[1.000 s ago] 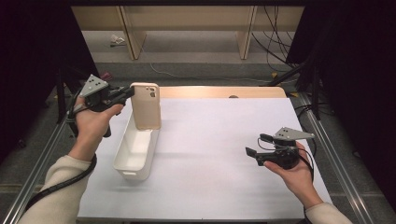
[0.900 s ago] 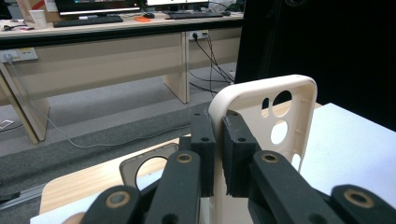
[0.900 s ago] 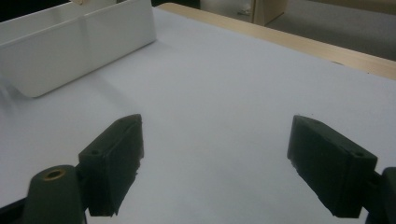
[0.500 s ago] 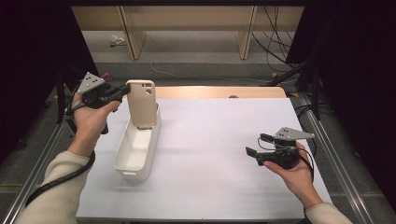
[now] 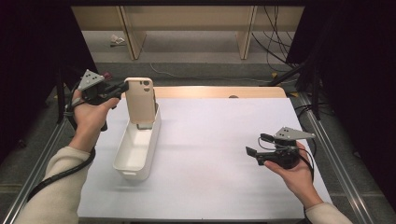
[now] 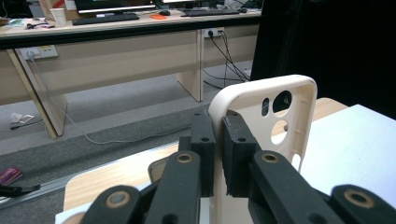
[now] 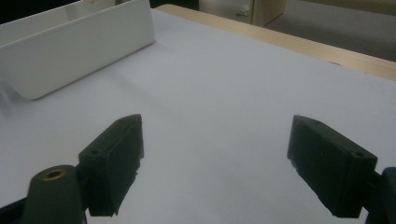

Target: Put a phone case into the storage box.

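Observation:
A cream phone case (image 5: 140, 100) hangs upright above the far end of a long white bin (image 5: 135, 148) at the left of the table. My left gripper (image 5: 122, 87) is shut on the case's upper left edge; in the left gripper view the two black jaws pinch the rim of the phone case (image 6: 275, 116), whose camera cut-outs show. A grey object lies low in the bin under the case. My right gripper (image 5: 252, 154) hovers open over the white table cover at the right, nothing between its pads (image 7: 116, 158). The white bin (image 7: 74, 51) lies far beyond it.
A white sheet (image 5: 210, 154) covers the table, with a wooden strip (image 5: 219, 92) along its far edge. Metal rails (image 5: 327, 154) run along both sides. Desk legs and cables stand on the floor beyond.
My left gripper has lifted the phone case slightly up and away from the bin's far end. The right gripper has stayed where it was.

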The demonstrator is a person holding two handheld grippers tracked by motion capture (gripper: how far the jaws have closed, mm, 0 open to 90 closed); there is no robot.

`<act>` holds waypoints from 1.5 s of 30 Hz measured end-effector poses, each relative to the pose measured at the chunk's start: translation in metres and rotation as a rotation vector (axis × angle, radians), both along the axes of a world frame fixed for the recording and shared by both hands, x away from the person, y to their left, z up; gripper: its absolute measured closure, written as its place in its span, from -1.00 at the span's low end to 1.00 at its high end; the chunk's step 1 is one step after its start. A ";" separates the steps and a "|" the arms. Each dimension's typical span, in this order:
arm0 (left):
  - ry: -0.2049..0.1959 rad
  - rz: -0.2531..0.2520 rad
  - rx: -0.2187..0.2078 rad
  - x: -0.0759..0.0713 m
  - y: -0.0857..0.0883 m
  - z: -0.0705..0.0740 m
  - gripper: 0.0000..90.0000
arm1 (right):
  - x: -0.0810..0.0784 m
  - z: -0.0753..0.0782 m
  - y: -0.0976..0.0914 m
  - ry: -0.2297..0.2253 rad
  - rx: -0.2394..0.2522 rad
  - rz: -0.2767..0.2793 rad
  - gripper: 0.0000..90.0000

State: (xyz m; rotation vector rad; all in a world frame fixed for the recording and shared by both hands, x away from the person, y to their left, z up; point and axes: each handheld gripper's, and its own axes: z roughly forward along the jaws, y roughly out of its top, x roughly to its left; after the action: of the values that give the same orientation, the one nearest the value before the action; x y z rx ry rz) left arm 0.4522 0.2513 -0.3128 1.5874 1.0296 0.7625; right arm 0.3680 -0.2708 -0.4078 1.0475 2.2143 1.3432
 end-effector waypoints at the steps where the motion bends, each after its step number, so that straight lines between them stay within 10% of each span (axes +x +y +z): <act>1: 0.000 0.001 0.001 0.001 0.000 0.000 0.87 | 0.000 0.000 0.000 0.000 0.000 0.000 -0.57; 45: 0.041 0.052 0.003 0.031 0.005 -0.032 0.87 | 0.000 -0.001 0.000 0.002 0.004 0.000 -0.57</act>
State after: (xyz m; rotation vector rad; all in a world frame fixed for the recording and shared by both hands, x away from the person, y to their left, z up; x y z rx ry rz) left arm 0.4835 0.2560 -0.3445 1.5896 1.1033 0.7692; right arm 0.3683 -0.2708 -0.4083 1.0510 2.2141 1.3479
